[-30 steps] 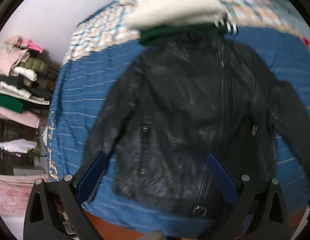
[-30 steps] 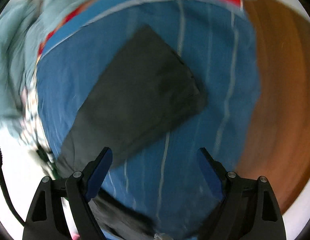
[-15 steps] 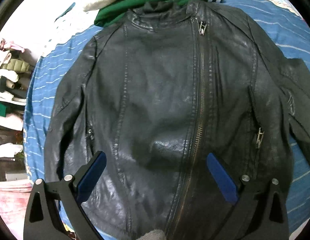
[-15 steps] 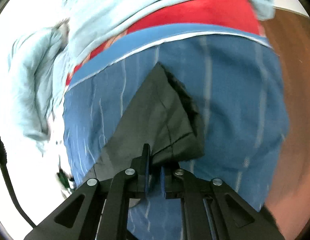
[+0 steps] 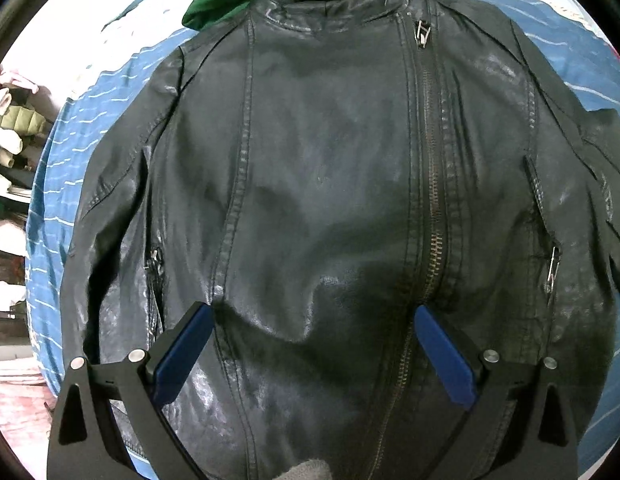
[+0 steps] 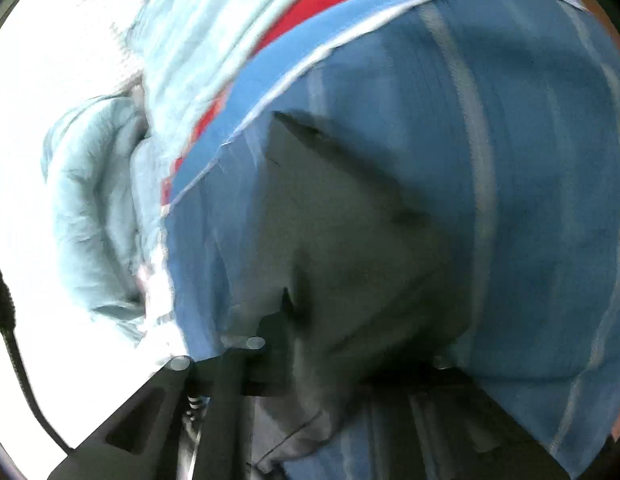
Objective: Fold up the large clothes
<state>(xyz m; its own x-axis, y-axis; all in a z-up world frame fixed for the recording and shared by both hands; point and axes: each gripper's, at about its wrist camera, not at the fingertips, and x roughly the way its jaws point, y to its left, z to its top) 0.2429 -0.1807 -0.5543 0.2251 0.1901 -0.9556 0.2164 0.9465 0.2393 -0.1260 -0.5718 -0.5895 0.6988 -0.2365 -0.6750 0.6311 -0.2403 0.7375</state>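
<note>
**Right claw takes the sleeve as the left closes in over the jacket front**

A blue striped bedspread (image 5: 58, 184) covers the bed, with stacked clothes at its left edge. On it lies the black leather jacket (image 5: 330, 184), zipped and face up, larger in the left view than a second ago. The left gripper (image 5: 314, 320) hangs just over its lower front, jaws wide and empty. The right gripper (image 6: 278, 344), spread a second ago, now pinches the sleeve cuff (image 6: 350, 240); blur suggests the first fold is starting.

One jacket, one bedspread
One black leather jacket (image 5: 330, 200), one green garment (image 5: 230, 4) beyond it, one blue striped bedspread (image 5: 70, 160).
</note>
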